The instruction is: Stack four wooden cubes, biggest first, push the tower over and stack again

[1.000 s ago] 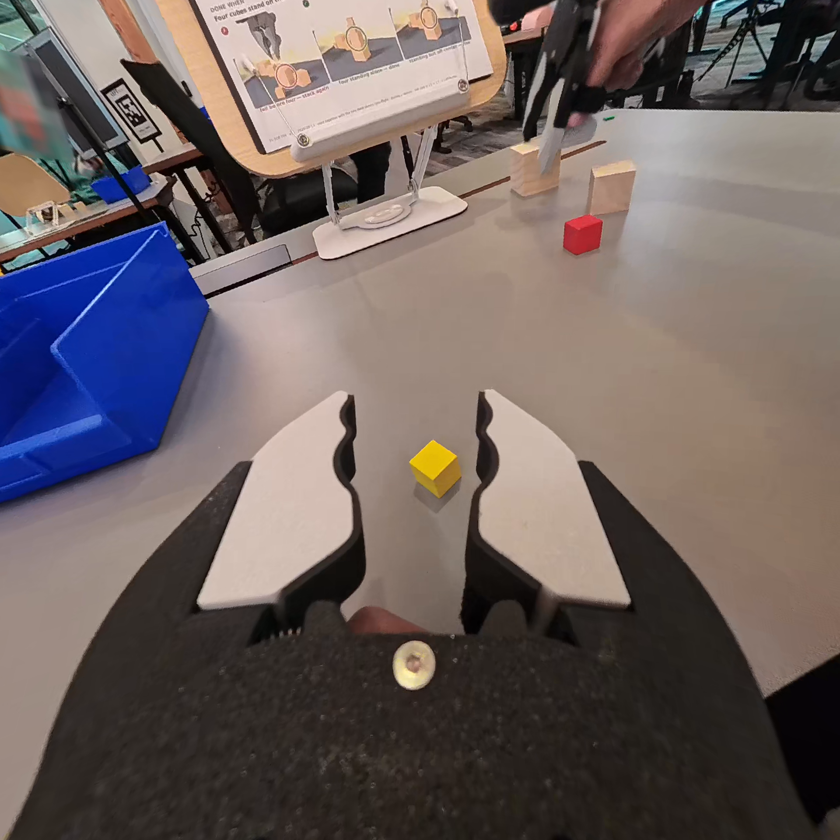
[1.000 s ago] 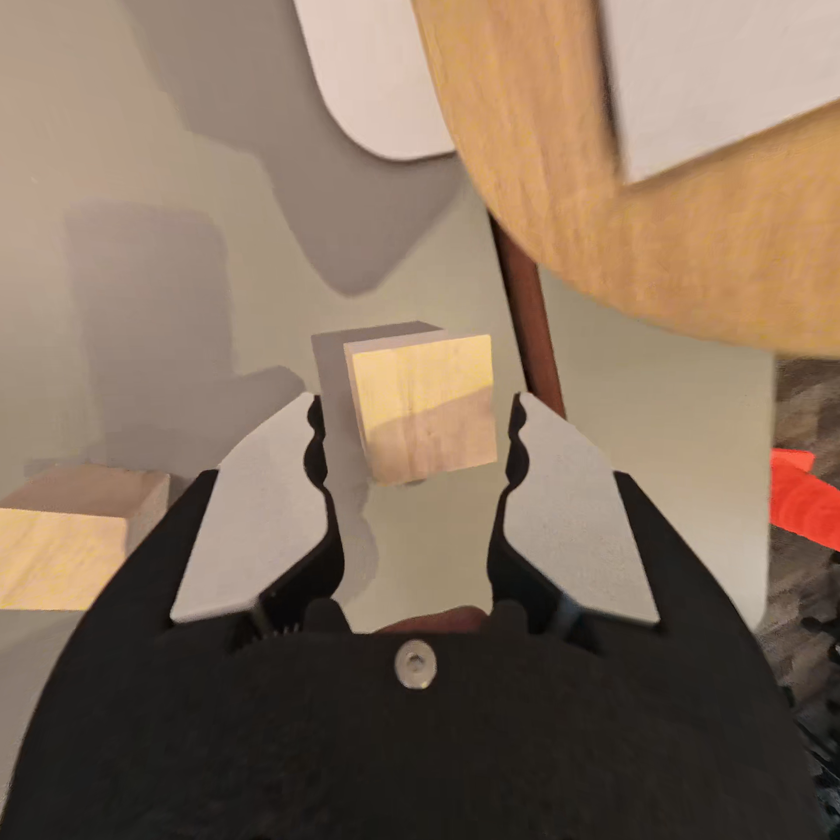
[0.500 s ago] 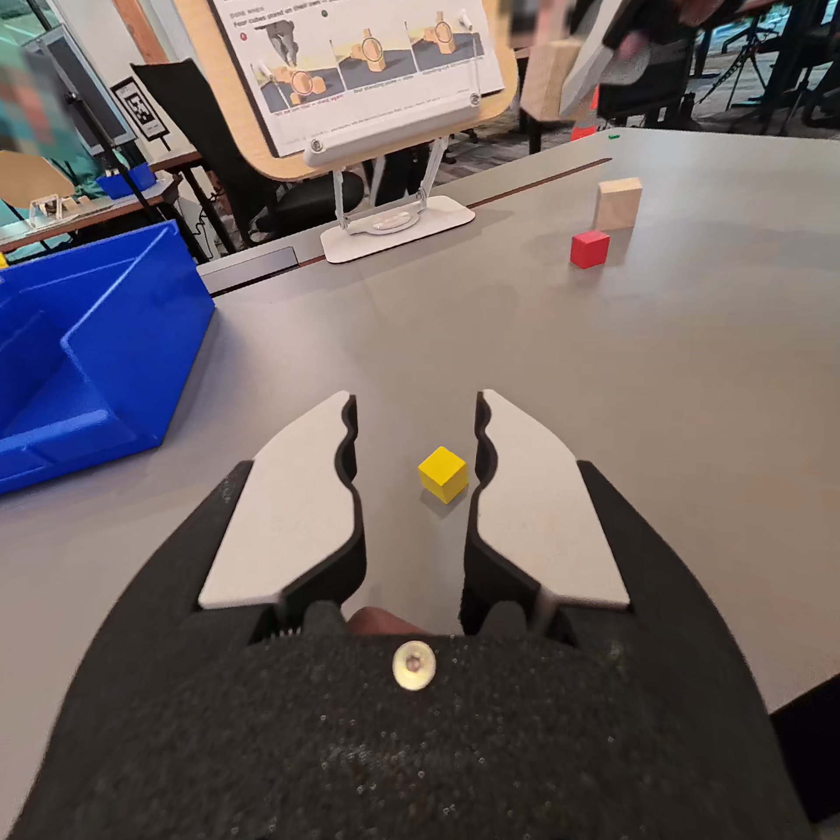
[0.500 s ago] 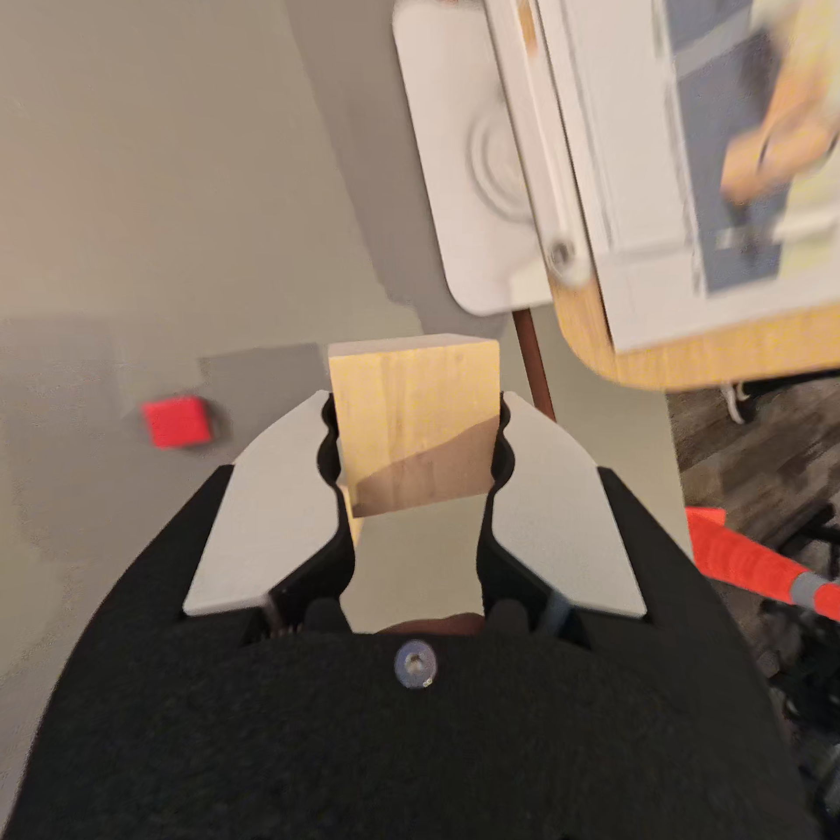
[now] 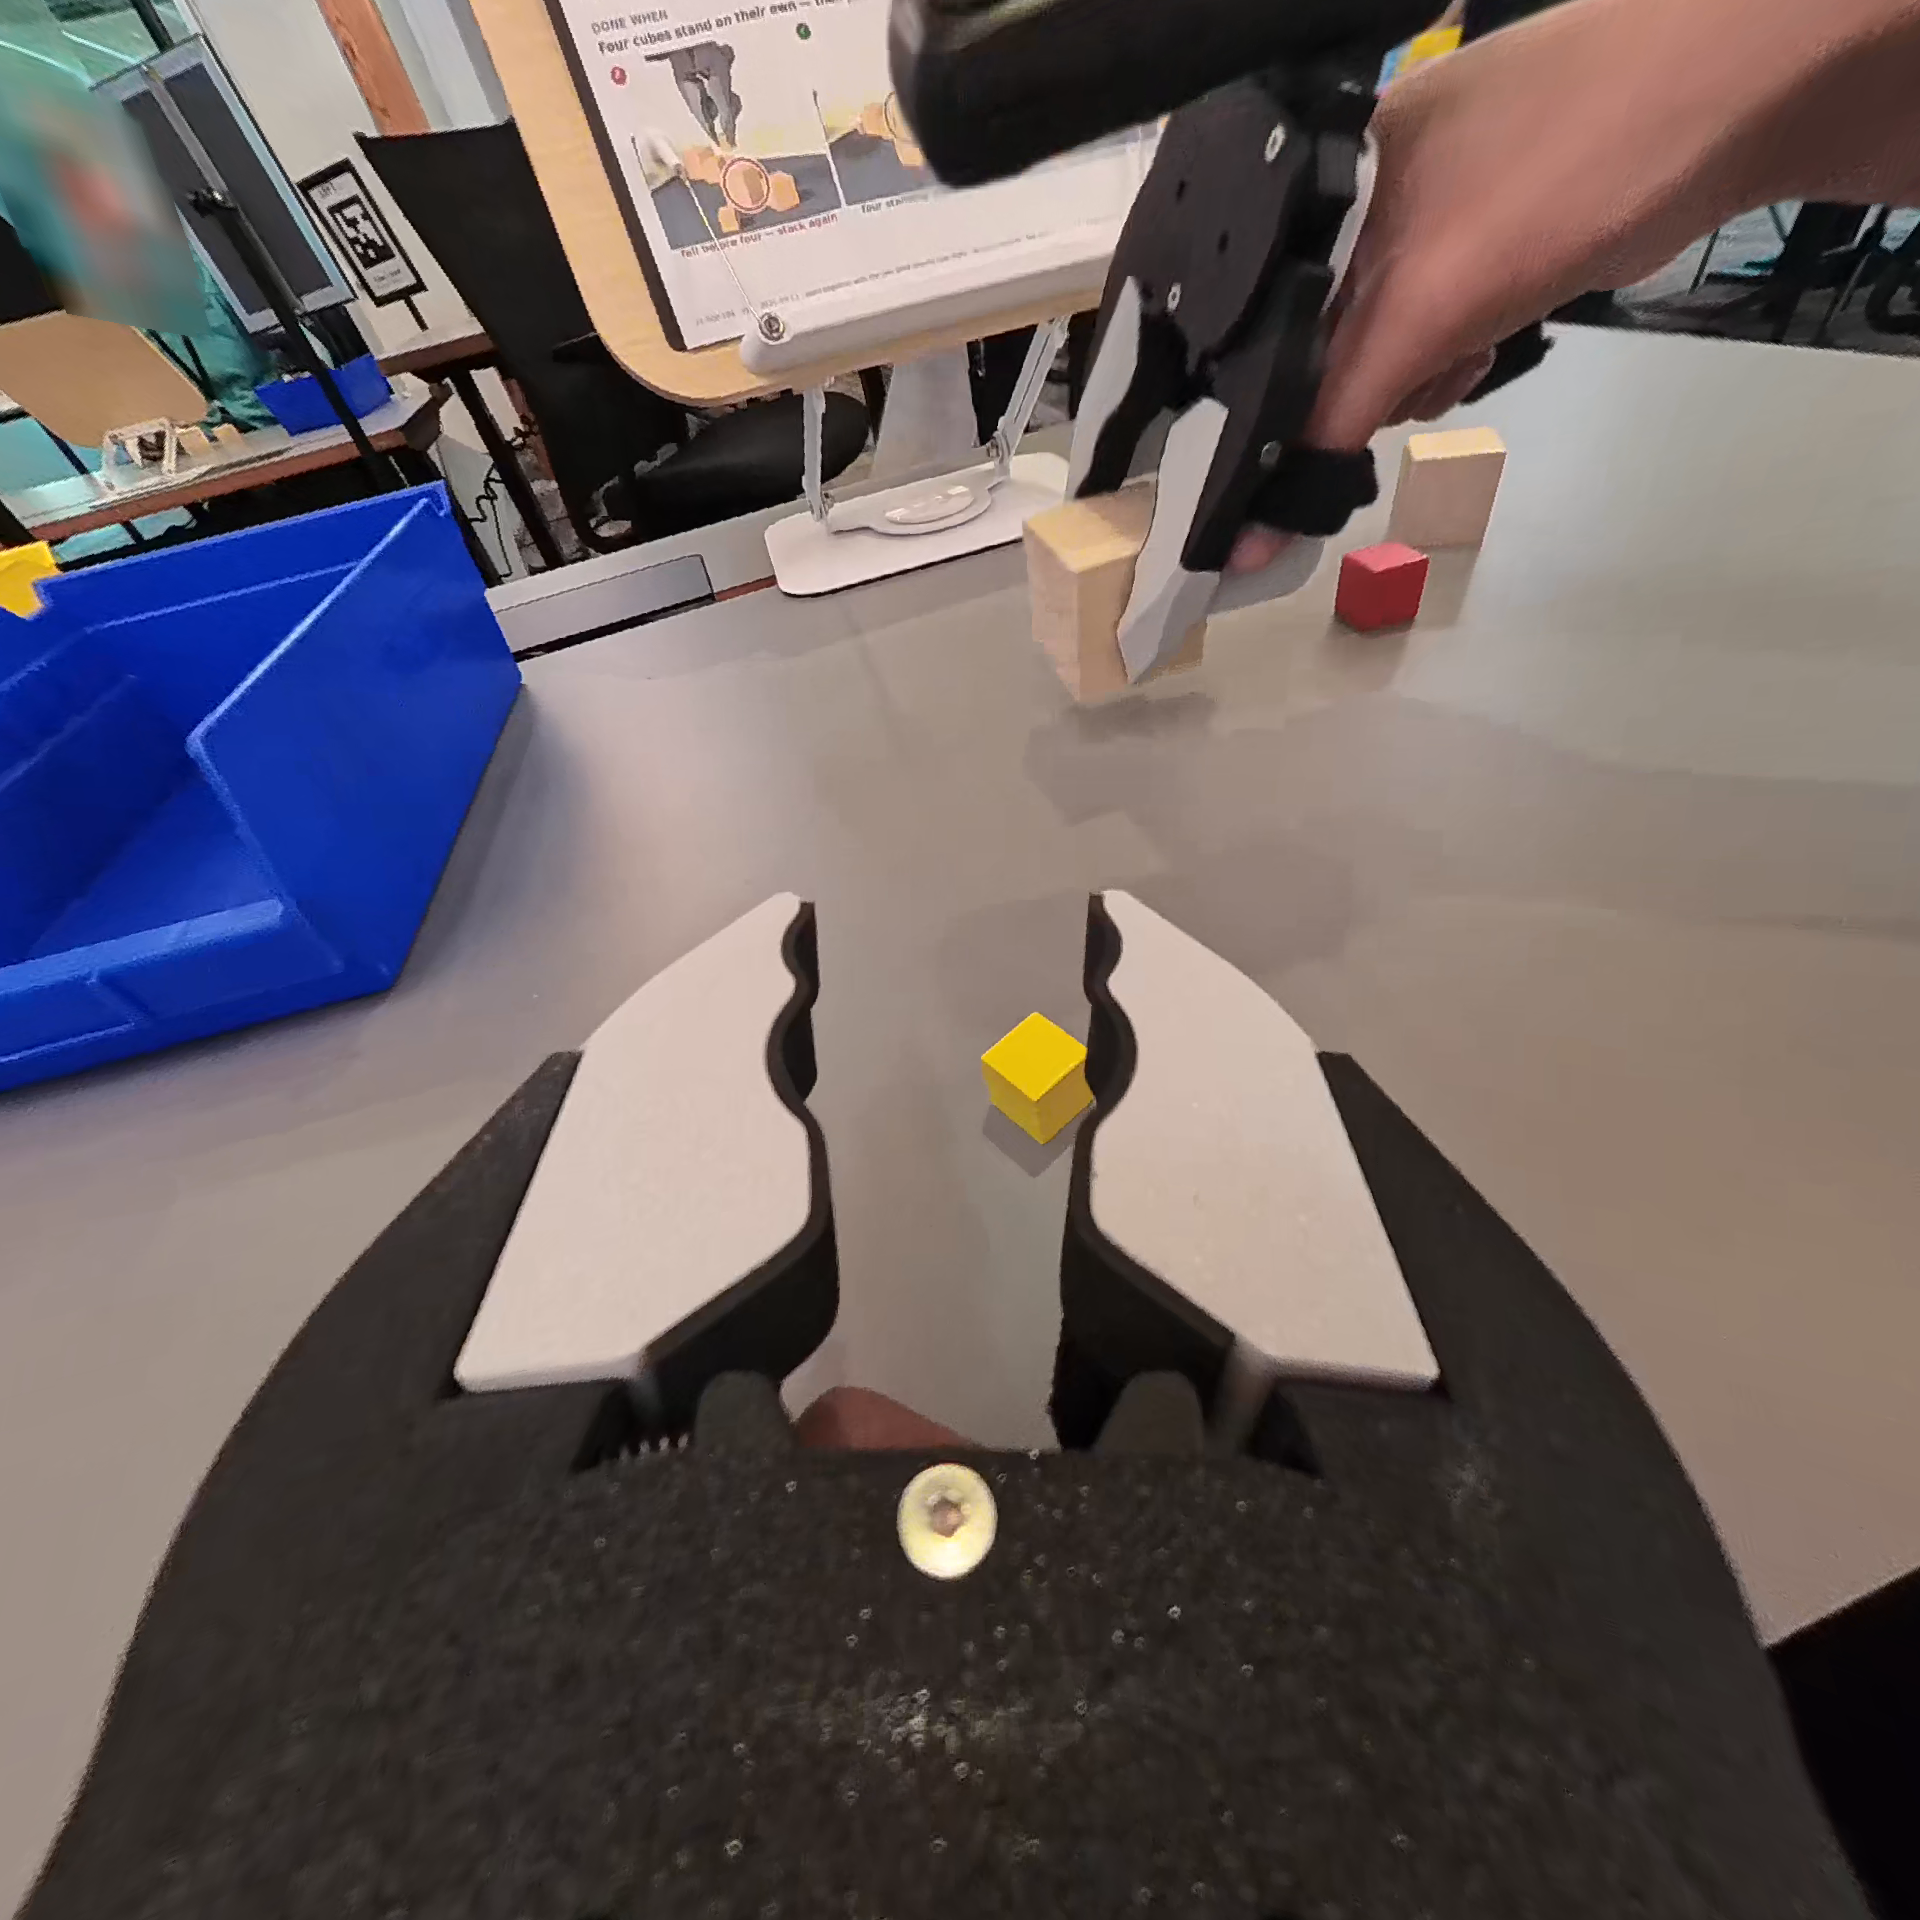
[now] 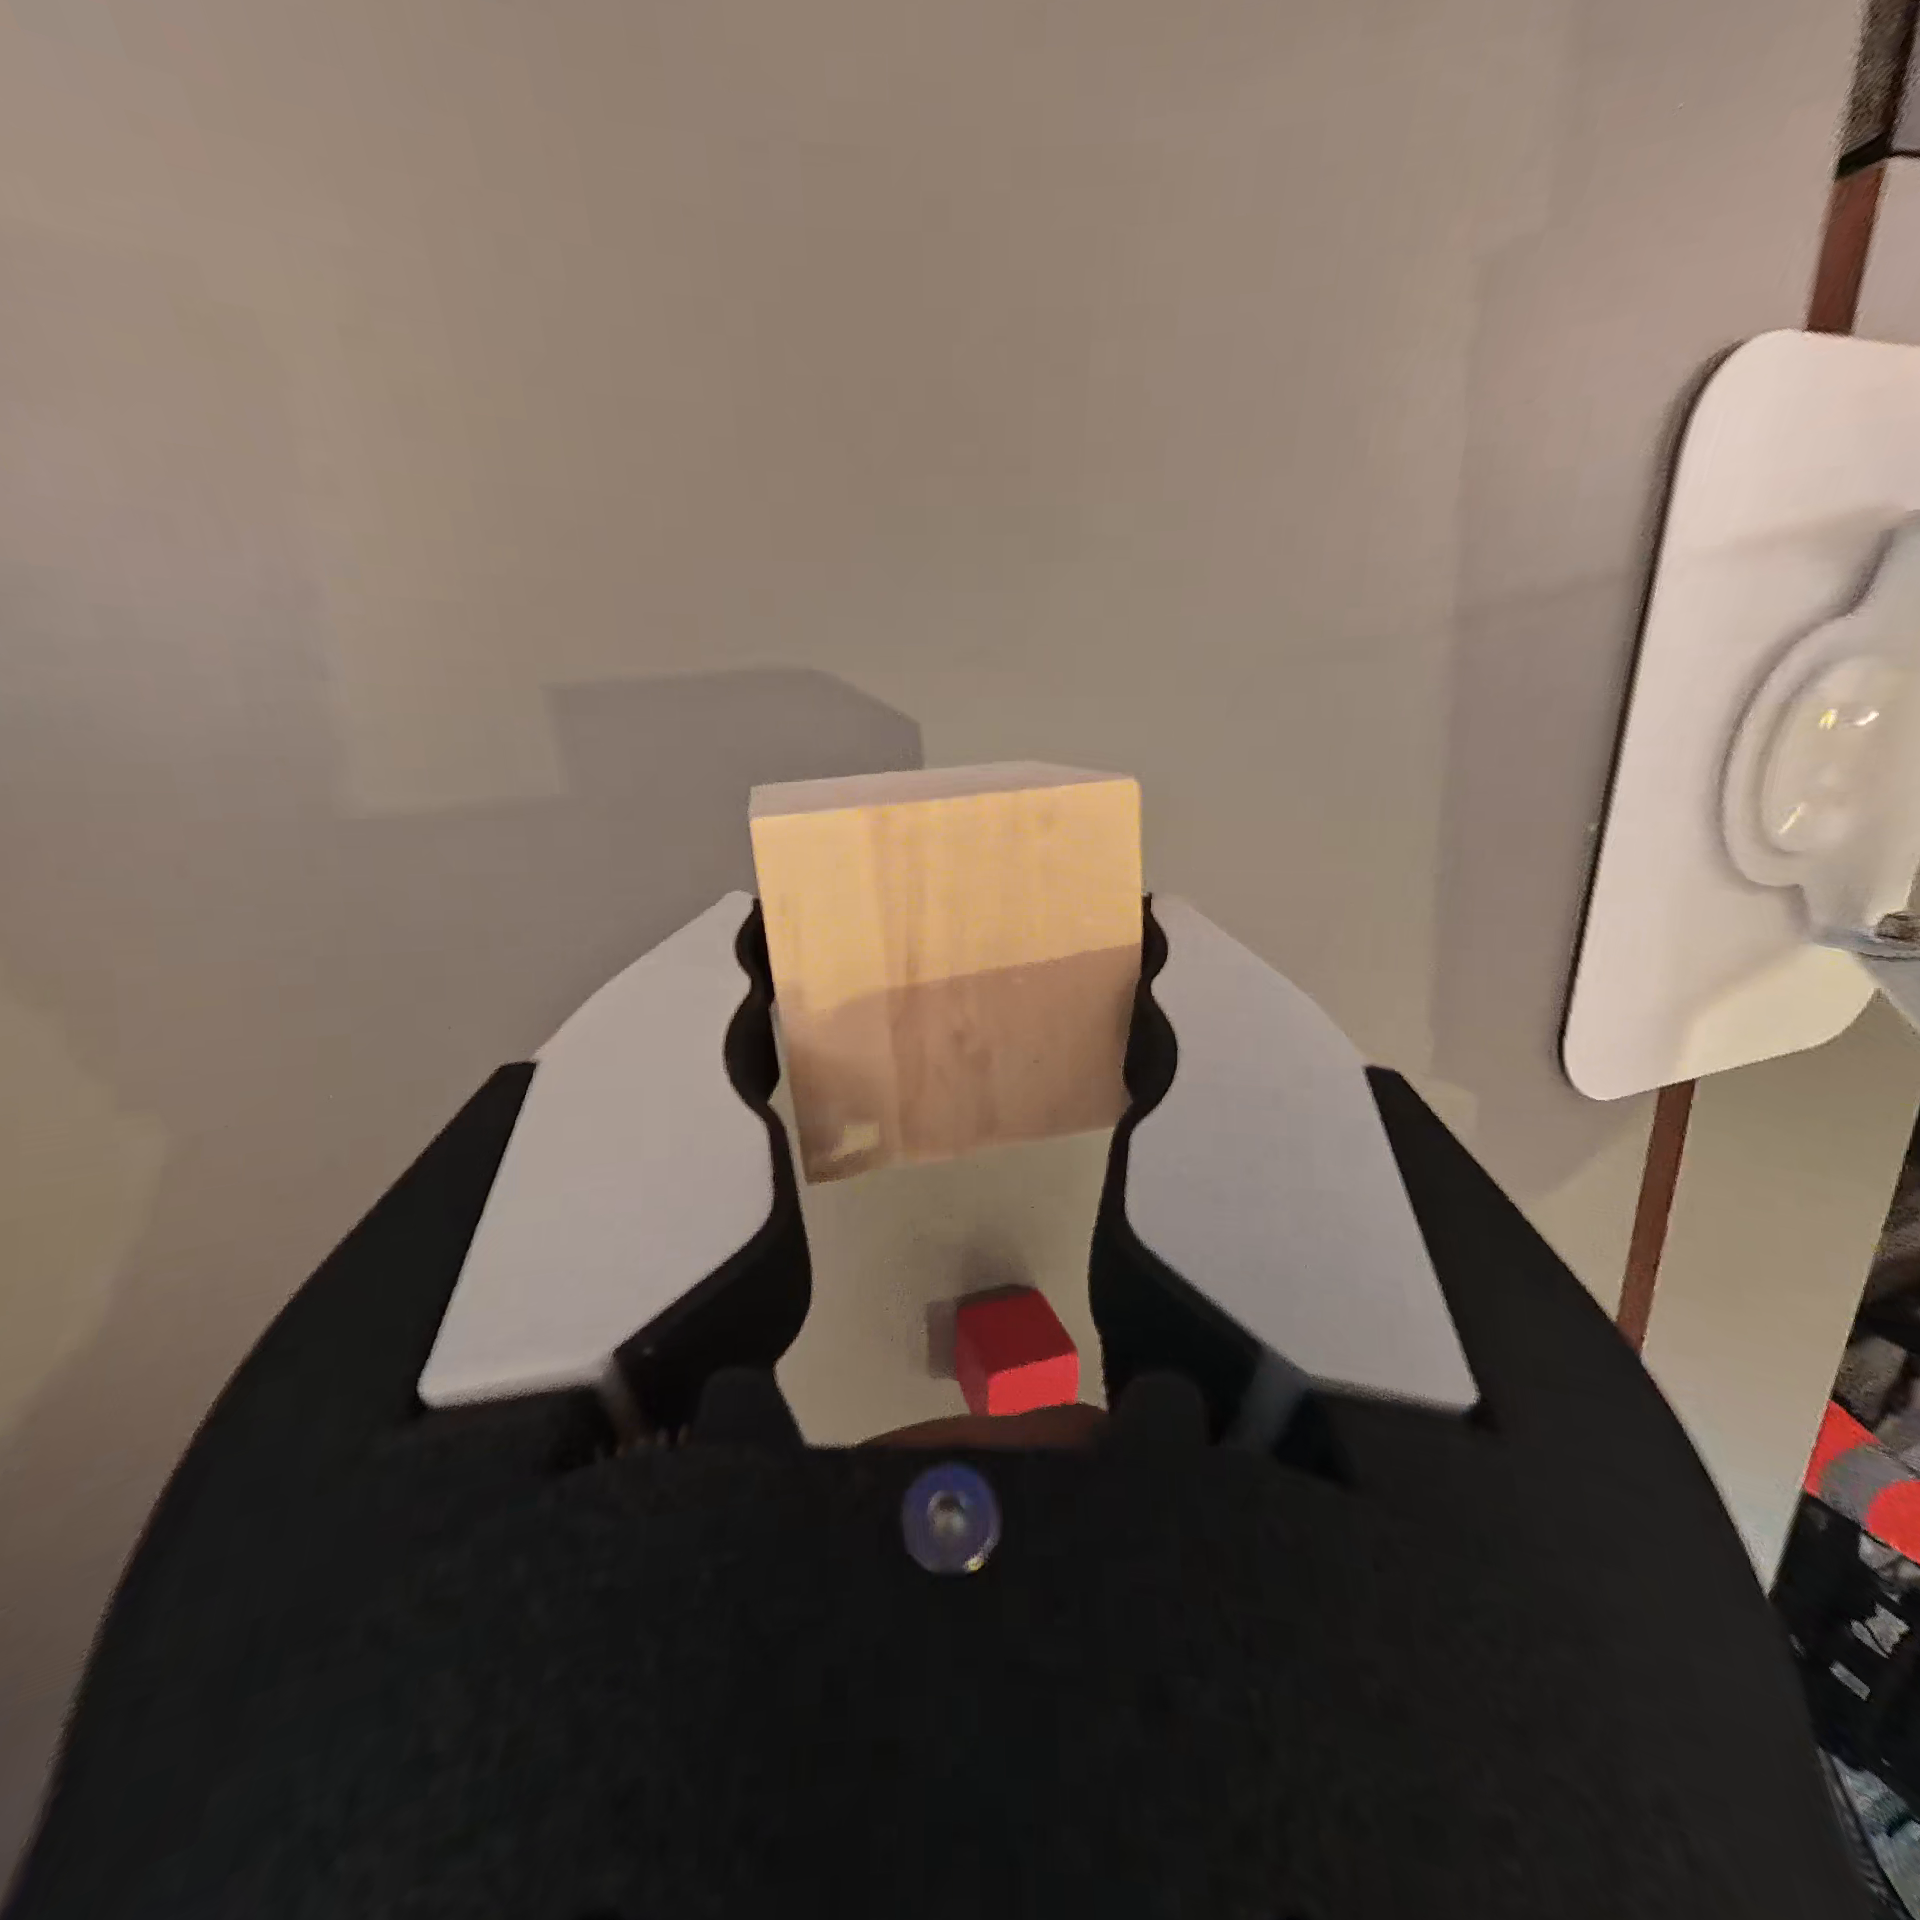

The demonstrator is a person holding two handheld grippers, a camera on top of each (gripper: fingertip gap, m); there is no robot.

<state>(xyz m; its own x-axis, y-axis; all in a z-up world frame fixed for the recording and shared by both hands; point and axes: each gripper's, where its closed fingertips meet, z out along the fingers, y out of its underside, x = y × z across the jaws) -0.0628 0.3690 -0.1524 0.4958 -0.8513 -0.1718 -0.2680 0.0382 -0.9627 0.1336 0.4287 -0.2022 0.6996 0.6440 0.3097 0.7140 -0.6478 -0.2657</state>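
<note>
My right gripper (image 6: 948,920) is shut on the large plain wooden cube (image 6: 940,935). In the left wrist view it holds that cube (image 5: 1075,597), slightly tilted, just above the grey table (image 5: 1455,935) near its middle. A smaller plain wooden cube (image 5: 1449,486) and a red cube (image 5: 1380,585) stand behind it at the right. The red cube (image 6: 1013,1361) also shows under the right gripper. My left gripper (image 5: 948,914) is open and low over the table. A small yellow cube (image 5: 1036,1075) sits between its fingers, close to the right finger.
A blue plastic bin (image 5: 208,779) stands at the left of the table. A white stand base (image 5: 914,520) with a wooden instruction board rises at the back; the base (image 6: 1745,727) shows right of the held cube. A person's hand (image 5: 1507,208) holds the right gripper.
My right gripper closed on the large wooden cube, lifted it and carried it from the far side toward the table's middle, then lowered it. My left gripper shifted slightly; the yellow cube now sits nearer its right finger.
</note>
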